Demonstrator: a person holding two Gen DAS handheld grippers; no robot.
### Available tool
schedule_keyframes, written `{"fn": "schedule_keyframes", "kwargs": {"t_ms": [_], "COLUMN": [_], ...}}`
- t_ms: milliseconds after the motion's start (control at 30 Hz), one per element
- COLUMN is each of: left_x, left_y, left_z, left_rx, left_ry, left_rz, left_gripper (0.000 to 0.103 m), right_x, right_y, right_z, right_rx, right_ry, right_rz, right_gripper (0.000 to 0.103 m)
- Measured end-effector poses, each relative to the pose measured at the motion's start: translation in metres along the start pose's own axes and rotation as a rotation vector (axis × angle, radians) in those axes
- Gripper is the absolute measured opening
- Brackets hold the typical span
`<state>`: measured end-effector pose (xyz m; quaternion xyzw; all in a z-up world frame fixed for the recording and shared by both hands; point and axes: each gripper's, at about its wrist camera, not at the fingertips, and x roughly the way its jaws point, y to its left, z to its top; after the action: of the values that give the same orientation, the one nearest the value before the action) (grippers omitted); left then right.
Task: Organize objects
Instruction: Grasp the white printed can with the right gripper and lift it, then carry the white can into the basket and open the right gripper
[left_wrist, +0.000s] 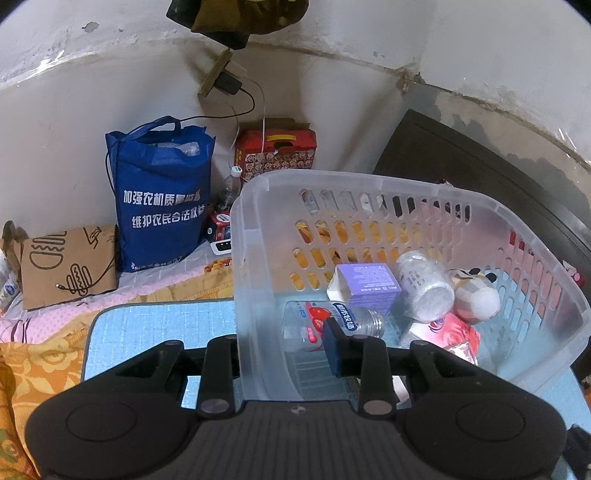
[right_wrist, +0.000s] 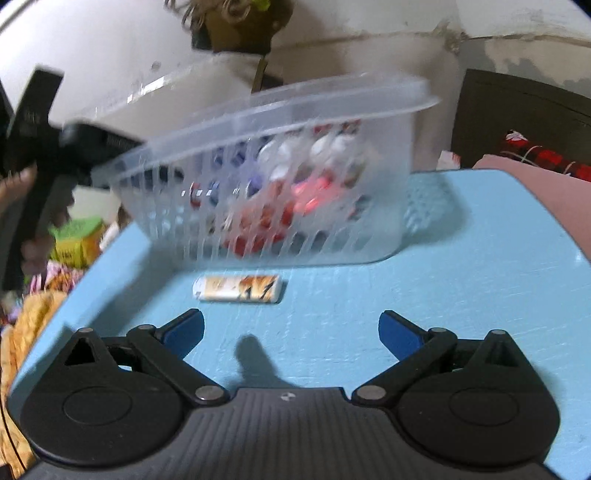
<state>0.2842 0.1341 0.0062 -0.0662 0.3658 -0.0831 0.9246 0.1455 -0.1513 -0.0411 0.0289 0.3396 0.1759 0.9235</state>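
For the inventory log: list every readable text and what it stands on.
"加强农机质量监..." over "维护农民合法权益": blue tote bag; the first line's end is unclear.
Bottle label in the basket: blue characters, too distorted.
Purple box, white jar, lighter: print too small or blurred.

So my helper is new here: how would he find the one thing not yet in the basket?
On the light blue mat, look just in front of the clear basket. A small lighter lies flat there, alone outside it, white and orange.
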Motion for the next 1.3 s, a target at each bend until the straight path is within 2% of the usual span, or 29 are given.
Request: {"fn": "schedule_keyframes", "kwargs": {"t_ms": [233,367,667,933,1033,1300], "left_x": [0.000,0.000,0.000,0.000,0.000,0.000], "left_y": [0.000,0.000,0.000,0.000,0.001,0.000], "left_z": [0.000,0.000,0.000,0.000,0.000,0.000], "left_rx": [-0.007,-0.010,-0.011,-0.012,-0.010,-0.010], "left_ry": [-0.001,-0.002,-0.003,-0.002,-0.002,-0.006], "left_rz": [-0.005,-0.004,-0.007,-0.008,-0.007,-0.003], "left_gripper": [0.036,0.036,0.036,0.036,0.036,0.036], "right_x": [0.021,0.038,0.044,0.055,0.054,0.049], "right_y": [0.039,0.062,0.071,0.072,0.074,0.070], "right_z": [0.001,0.002,0.008,0.012,0.011,0.009], "right_rx": [-0.080,-0.170,-0.161,-0.155,-0.158,-0.152], "right_ry": [0.053,0.063,0.056,0.030,0.013,-0.014], "right_rz": [-0.069,-0.142,-0.143,-0.154,-0.152,-0.134], "right_gripper": [0.103,0.103,0.102,0.090,0.078,0.079]}}
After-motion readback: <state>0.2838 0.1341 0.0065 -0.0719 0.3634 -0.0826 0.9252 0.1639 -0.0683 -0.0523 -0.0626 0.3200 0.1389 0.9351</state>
